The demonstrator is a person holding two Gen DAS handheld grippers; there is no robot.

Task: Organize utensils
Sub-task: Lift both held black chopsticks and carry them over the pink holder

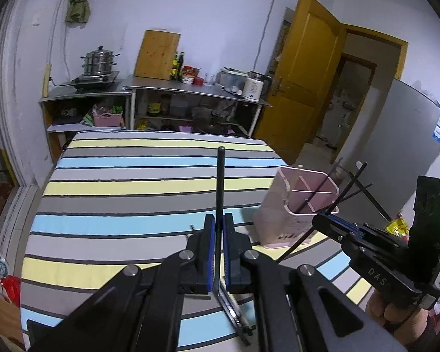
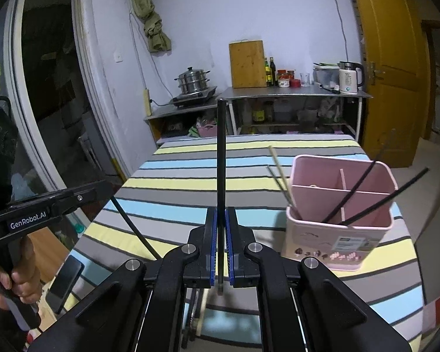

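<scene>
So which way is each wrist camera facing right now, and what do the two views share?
Left wrist: sits behind the left gripper, shut on a black chopstick, facing the striped table; the right gripper shows at right.
Right wrist: sits behind the right gripper, shut on another chopstick; a hand shows at left.
Shared: pink holder, table, kitchen shelves.

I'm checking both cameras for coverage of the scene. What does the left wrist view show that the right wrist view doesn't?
Only the left wrist view: a grey fridge by the open doorway, and the right hand-held gripper seen side-on, shut on a black chopstick.
Only the right wrist view: a dark glass door, and a smartphone at the table edge.
Both: the striped tablecloth, pink utensil holder with chopsticks, steamer pot, cutting board and kettle.
</scene>
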